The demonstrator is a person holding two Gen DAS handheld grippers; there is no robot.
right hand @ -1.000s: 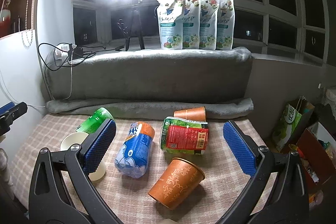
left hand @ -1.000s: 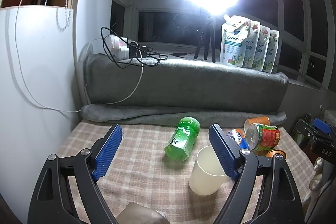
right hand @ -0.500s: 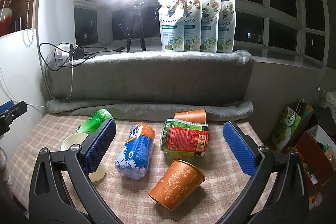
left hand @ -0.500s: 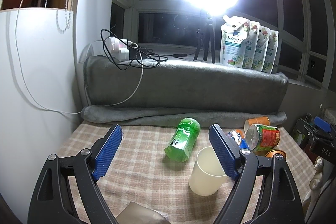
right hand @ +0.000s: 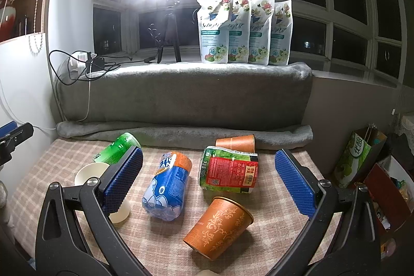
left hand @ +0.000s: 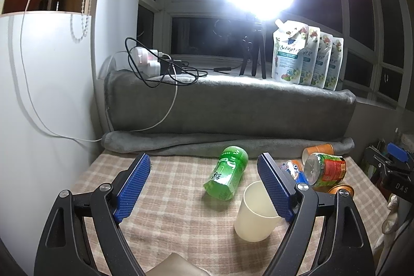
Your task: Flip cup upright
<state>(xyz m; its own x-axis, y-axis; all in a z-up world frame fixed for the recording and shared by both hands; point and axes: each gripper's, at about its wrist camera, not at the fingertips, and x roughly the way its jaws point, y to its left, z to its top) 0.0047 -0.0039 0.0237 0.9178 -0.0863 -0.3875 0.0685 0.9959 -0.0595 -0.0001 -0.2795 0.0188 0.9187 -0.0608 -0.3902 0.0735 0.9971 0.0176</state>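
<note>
Orange patterned cup on its side on the checked cloth, near edge, mouth toward the far right. It lies between and just below the fingers of my right gripper, which is spread wide and empty, apart from the cup. Over the last second nothing on the cloth has moved; my right view has only drifted slightly, so the flip is not yet begun, and I judge this the approach step.

Just beyond the cup lie a red-and-green can and a blue bottle, both on their sides. A second orange cup lies on its side at the far edge.

To the left, the cream cup already stands mouth up, beside the right finger of my left gripper, likewise spread and empty.
</note>
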